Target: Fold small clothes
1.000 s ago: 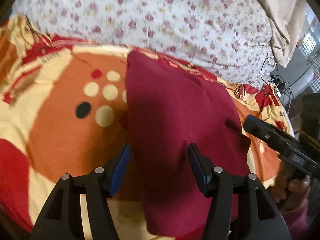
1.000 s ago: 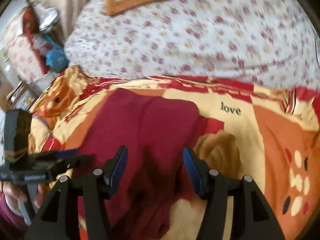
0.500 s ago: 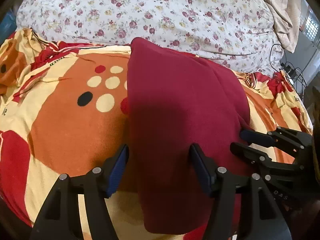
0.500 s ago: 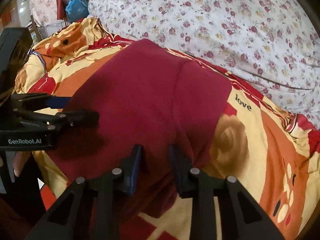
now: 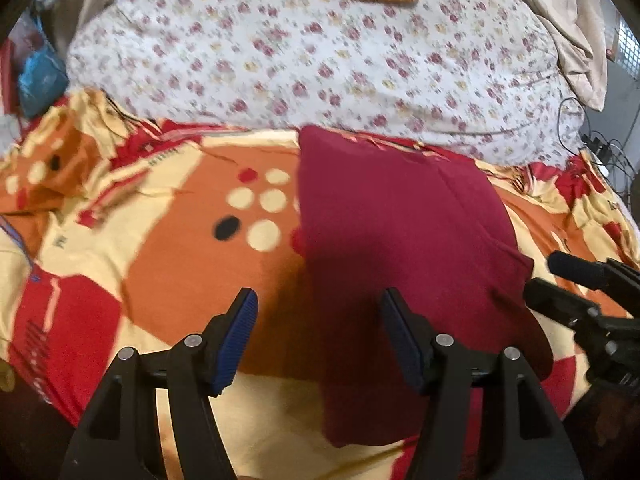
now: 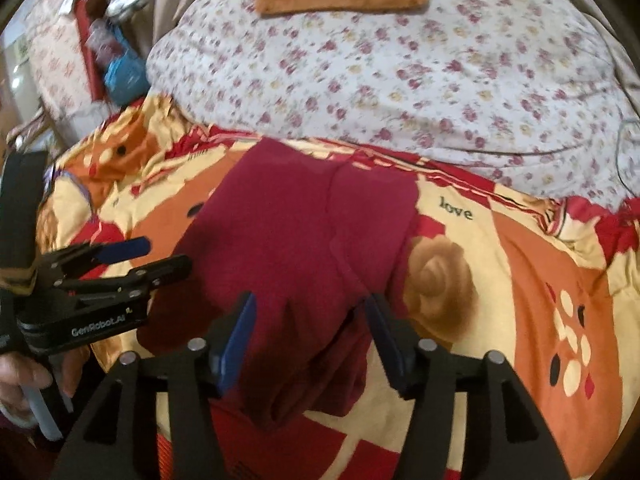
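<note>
The maroon garment [image 5: 404, 240] lies folded lengthwise on the "love"-printed bedspread [image 6: 456, 213], long axis running toward the floral quilt [image 5: 320, 60], left tongs [image 5: 318, 340] released, right tongs [image 6: 310, 338] opening, "GenRobot.AI"-marked.

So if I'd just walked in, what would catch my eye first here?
Probably the dark red garment, lying folded on the loud orange, red and cream bedspread in the middle of the bed. Next, the two black hand-held grippers: the left gripper open above its near edge, the right gripper opening over its near right corner. Behind lies a flowered white quilt.
</note>
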`<action>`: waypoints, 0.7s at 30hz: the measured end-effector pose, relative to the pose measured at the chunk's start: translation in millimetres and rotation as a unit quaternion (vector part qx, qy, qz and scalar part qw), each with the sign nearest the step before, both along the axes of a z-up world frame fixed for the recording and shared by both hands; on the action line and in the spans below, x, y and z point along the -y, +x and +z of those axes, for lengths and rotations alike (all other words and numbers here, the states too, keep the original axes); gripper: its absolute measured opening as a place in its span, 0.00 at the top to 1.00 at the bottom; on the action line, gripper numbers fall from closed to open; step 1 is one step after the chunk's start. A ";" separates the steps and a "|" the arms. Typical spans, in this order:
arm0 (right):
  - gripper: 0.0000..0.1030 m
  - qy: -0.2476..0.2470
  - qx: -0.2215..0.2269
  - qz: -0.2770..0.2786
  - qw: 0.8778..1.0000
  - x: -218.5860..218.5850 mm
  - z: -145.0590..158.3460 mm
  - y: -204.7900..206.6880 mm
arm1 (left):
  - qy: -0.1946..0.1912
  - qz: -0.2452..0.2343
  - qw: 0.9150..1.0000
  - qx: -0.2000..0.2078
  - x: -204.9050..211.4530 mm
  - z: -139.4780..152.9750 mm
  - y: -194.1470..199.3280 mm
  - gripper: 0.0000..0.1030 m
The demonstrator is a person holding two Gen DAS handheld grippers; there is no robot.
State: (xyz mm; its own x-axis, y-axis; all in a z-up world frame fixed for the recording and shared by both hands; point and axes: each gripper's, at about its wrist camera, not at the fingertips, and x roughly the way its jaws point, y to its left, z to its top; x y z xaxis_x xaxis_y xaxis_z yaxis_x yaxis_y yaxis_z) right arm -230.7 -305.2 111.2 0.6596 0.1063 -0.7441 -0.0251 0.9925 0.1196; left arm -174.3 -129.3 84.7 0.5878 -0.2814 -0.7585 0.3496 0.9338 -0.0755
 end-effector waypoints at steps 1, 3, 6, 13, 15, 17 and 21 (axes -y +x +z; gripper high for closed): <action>0.34 0.007 0.003 -0.009 1.000 2.6 1.1 -0.4 | 0.005 0.004 1.000 0.005 -1.7 2.3 0.5 0.47; 0.30 0.026 0.006 -0.025 0.999 7.6 1.5 0.1 | 0.007 0.009 1.000 0.007 -4.8 5.0 0.9 0.47; 0.30 0.044 -0.004 -0.040 0.998 10.5 -2.3 3.1 | 0.004 0.016 1.000 0.008 -10.1 8.4 1.1 0.47; 0.25 0.032 0.002 -0.050 0.998 6.8 -2.5 8.3 | 0.013 0.023 0.999 0.026 -14.0 14.0 -1.5 0.47; 0.24 0.032 0.002 -0.050 0.998 6.7 -2.7 8.8 | 0.023 0.026 0.999 0.035 -13.4 14.9 -3.0 0.47; 0.24 0.032 0.000 -0.050 0.998 6.6 -3.0 9.7 | 0.031 0.027 0.998 0.043 -12.4 15.9 -3.8 0.47; 0.24 0.022 -0.001 -0.051 0.998 4.3 -4.0 10.9 | 0.030 0.029 0.998 0.043 -12.5 16.4 -2.5 0.47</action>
